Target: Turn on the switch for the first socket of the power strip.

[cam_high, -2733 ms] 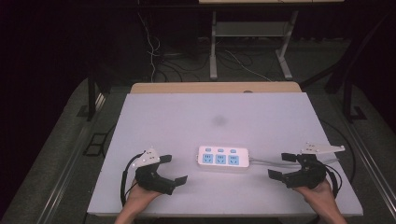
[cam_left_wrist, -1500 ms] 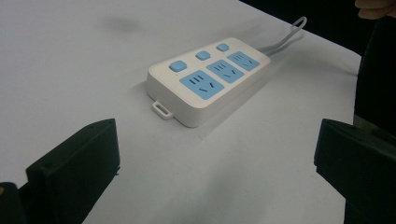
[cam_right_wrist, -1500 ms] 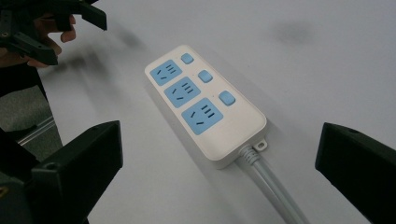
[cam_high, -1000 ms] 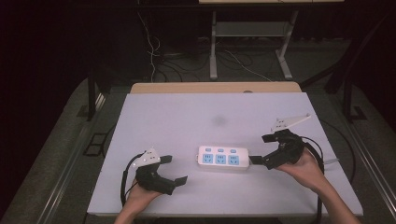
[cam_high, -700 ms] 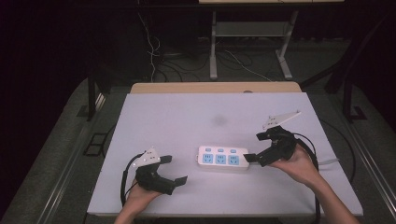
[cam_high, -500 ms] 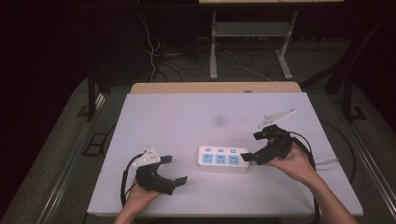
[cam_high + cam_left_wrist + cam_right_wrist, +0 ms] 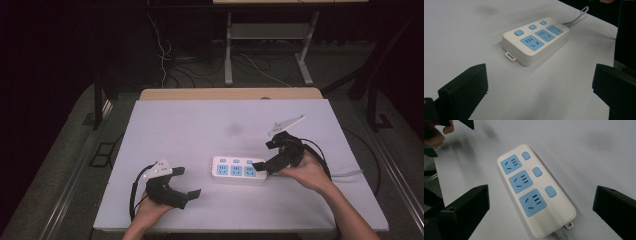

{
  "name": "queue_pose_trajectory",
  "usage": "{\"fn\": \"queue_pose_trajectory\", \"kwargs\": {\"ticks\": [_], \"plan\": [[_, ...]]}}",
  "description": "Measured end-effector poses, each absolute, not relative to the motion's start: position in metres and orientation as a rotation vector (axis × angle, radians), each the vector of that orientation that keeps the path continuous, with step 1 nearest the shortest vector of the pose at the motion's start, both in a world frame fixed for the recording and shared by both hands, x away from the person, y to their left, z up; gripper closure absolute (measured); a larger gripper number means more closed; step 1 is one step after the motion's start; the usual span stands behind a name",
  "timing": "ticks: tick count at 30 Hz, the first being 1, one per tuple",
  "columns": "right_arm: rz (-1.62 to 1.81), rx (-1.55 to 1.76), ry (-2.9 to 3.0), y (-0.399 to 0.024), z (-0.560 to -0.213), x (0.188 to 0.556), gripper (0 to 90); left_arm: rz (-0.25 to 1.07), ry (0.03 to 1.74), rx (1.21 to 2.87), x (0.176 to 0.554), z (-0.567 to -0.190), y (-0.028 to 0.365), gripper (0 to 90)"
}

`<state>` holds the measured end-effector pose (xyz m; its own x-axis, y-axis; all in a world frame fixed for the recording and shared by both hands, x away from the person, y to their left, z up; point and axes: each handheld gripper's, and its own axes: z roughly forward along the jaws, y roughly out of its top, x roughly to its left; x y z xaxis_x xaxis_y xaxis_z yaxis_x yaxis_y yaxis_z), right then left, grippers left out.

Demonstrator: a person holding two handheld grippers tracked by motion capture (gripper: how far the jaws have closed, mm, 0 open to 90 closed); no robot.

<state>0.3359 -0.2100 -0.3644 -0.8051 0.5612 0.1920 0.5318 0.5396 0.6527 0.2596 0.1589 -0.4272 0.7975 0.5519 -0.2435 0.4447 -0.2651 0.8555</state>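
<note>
Right gripper [image 7: 263, 156] now nearer, over power strip [image 7: 238, 170] end.

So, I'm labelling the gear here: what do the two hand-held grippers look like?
Both are black. The left hand-held gripper and right hand-held gripper each carry a pale grey three-cornered plate on top and trail a black cable. Their jaws end in blocky, flat-faced tips. Both forearms are bare, with no sleeves in sight.

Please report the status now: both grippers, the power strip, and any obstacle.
Right gripper open, above power strip cable end. Left gripper open, apart on table. Strip flat, sockets up, untouched. Nothing in the way.
</note>
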Motion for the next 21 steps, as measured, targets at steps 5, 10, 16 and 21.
{"fn": "queue_pose_trajectory", "kwargs": {"ticks": [5, 10, 16, 21], "plan": [[1.110, 0.969, 2.731, -0.207, -0.368, 0.339, 0.4, 0.121, 0.751, 1.901, 0.260, -0.427, 0.159, 0.0], [1.103, 0.949, 2.739, -0.205, -0.371, 0.342, 18.3, 0.124, 0.751, 1.903, 0.260, -0.427, 0.159, 0.0], [1.069, 0.966, 2.746, -0.203, -0.376, 0.346, 39.6, 0.124, 0.751, 1.904, 0.260, -0.427, 0.159, 0.0], [1.074, 0.987, 2.758, -0.203, -0.379, 0.350, 50.0, 0.125, 0.751, 1.908, 0.260, -0.428, 0.159, 0.0]]}}
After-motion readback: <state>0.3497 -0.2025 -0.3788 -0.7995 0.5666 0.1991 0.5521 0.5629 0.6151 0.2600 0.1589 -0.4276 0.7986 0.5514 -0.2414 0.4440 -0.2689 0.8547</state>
